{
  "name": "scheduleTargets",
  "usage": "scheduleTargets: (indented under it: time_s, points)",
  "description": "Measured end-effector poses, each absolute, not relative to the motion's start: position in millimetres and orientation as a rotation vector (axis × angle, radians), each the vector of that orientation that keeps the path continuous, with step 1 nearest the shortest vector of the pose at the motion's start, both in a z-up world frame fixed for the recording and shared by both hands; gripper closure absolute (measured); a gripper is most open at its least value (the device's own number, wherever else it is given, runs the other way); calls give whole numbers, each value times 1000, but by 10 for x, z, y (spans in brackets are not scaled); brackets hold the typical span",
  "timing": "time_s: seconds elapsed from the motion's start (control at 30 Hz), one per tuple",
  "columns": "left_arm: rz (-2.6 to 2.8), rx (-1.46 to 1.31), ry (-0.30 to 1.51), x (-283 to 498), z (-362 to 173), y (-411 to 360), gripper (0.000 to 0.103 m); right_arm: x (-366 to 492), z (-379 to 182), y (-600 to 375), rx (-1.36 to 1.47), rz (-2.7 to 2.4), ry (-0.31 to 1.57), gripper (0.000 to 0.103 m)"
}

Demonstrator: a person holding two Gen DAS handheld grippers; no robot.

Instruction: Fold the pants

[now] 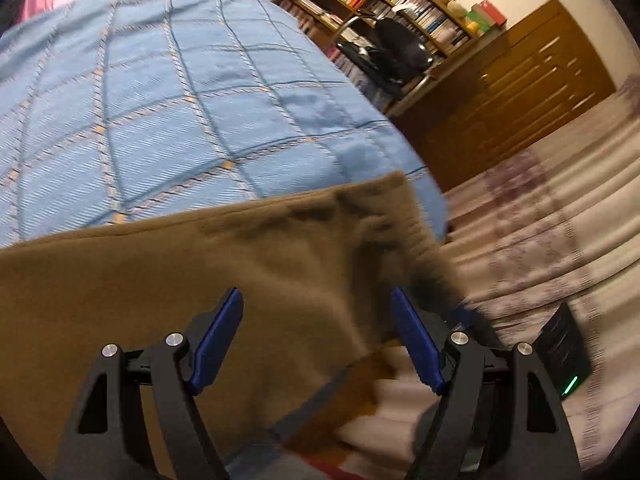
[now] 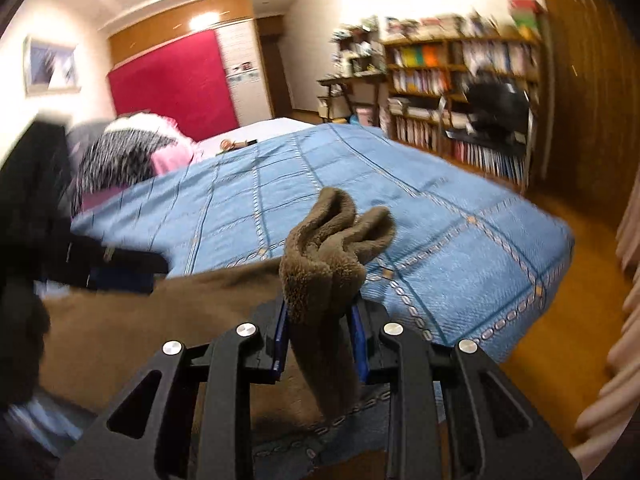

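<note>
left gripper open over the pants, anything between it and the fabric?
Nothing visible. The left gripper hangs open directly over the brown pants, with no object between; the right gripper already clamps a bunch.

A blue checked bedspread [image 2: 360, 184] is spread over the bed. Beyond its far right corner a wooden bookshelf [image 2: 460, 80] packed with books is seen, with a black chair [image 2: 496, 112] in front of it. At the bedspread's far left a red panel [image 2: 176, 88] and piled clothing [image 2: 132, 144] are noted.
</note>
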State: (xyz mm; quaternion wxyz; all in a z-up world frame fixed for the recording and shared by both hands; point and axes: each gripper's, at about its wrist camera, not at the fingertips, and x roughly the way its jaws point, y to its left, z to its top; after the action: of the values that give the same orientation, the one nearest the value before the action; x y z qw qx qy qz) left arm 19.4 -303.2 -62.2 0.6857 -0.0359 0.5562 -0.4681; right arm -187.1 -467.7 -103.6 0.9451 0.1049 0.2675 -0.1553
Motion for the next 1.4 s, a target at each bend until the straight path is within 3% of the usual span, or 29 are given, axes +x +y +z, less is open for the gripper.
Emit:
scheduleTargets:
  time_s: [0.13,0.2,0.7,1.03,1.2,1.4]
  points:
    - [-1084,-111,1273,214,-572,-3068,27,-1777,-1041,-4270,39,-272,548,77]
    - [-1096,-128,1297,241,-571,-3055,19,-1743,-1042,-4132,-28,-256,547,77]
    - [-1080,-93,1455,294,-905,-2858,19,-1611,-1267,-3286,-224,5,596,77]
    - [-1038,-148,1507,388,-1087,-2543,19,-1422,-1333,-3483,-18,185,692,72]
    - [-1034,-166,1494,378,-1104,-2391,19,-1358,-1342,-3671,59,261,712,61]
    - [-1007,-257,1495,398,-1239,-2128,19,-1250,-1362,-3814,118,346,751,61]
